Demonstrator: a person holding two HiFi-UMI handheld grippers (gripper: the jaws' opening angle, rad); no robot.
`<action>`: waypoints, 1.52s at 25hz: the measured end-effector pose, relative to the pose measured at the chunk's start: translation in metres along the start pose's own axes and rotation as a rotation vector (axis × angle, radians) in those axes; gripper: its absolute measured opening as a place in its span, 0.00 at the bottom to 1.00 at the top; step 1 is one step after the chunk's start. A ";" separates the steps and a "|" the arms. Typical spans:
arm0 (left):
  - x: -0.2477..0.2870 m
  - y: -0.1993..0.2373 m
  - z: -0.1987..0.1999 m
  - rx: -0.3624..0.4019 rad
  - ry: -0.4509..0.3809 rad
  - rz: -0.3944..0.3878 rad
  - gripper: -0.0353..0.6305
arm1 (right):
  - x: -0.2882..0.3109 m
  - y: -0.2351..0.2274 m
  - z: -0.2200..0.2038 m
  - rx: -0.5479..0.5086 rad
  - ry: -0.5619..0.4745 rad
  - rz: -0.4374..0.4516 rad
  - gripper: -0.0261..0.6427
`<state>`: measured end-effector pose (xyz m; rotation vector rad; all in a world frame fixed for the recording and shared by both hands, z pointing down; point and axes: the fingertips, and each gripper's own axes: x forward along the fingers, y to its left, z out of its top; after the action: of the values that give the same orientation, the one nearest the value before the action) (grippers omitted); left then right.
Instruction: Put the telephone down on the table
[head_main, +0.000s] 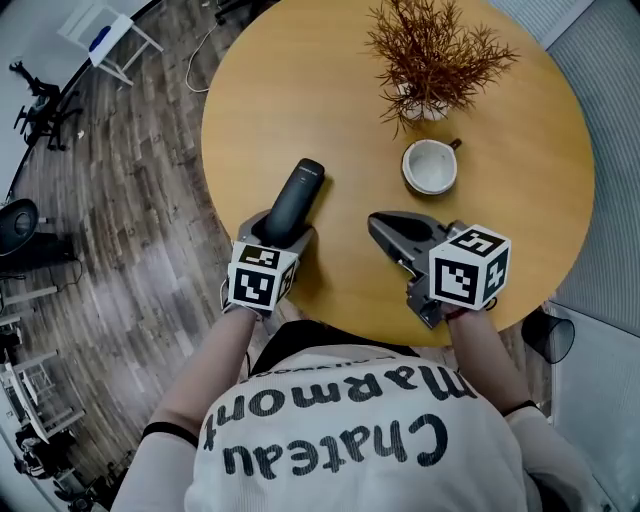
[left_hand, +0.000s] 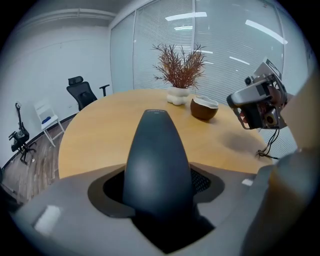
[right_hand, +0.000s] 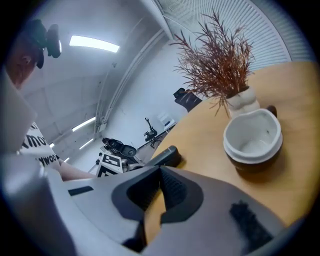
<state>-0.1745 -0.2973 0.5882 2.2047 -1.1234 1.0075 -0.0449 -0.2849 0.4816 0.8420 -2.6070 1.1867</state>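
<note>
A dark grey telephone handset (head_main: 296, 198) lies slanted over the near left part of the round wooden table (head_main: 300, 90), its far end towards the table's middle. My left gripper (head_main: 284, 234) is shut on its near end; in the left gripper view the telephone (left_hand: 157, 160) fills the gap between the jaws and points away over the tabletop. My right gripper (head_main: 386, 226) hovers low over the table to the right, jaws together with nothing in them. From the right gripper view the telephone (right_hand: 166, 156) shows just beyond the jaw tips.
A white-lined brown cup (head_main: 430, 166) stands behind my right gripper, and a dried plant in a white pot (head_main: 430, 50) beyond it. The table's near edge runs just under both grippers. A white chair (head_main: 105, 35) stands on the wood floor at far left.
</note>
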 end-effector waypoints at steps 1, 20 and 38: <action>0.000 0.000 0.000 0.001 -0.009 -0.002 0.53 | -0.002 0.004 -0.002 -0.005 0.000 -0.007 0.06; -0.108 -0.019 0.005 -0.026 -0.207 -0.056 0.71 | -0.064 0.122 -0.037 -0.090 -0.068 -0.217 0.06; -0.419 -0.018 -0.064 -0.230 -0.784 -0.002 0.07 | -0.074 0.292 -0.054 -0.303 -0.261 -0.178 0.06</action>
<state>-0.3509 -0.0410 0.3003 2.4465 -1.4497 -0.0440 -0.1490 -0.0597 0.3025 1.1974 -2.7404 0.6510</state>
